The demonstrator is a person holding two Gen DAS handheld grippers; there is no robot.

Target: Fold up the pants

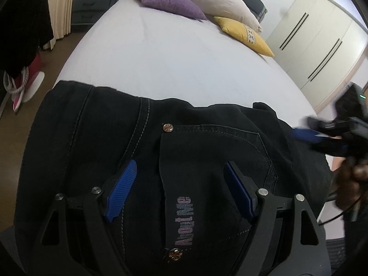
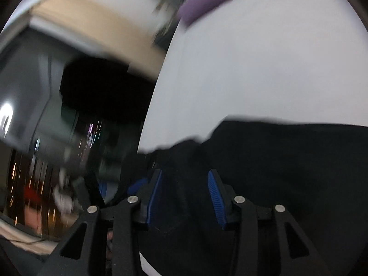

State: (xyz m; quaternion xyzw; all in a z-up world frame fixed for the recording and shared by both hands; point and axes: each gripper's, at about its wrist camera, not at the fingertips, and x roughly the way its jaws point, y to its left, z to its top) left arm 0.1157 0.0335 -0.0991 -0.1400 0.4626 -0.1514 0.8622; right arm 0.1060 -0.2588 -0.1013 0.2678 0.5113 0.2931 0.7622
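Your black pants (image 1: pixel 96 142) lie bunched at the near edge of the bed (image 1: pixel 172 69), their long axis running left to right, with the back pocket (image 1: pixel 214 161) and its lettering facing up. Your left hand-held gripper (image 1: pixel 179 179) hovers over that pocket with its jaws spread wide, holding nothing. Your right hand-held gripper (image 2: pixel 185 194) sits at the right end of the pants, jaws parted with dark cloth between them; the blur hides whether they pinch it. Purple (image 1: pixel 170 2) and yellow (image 1: pixel 243 34) pillows lie far up the bed.
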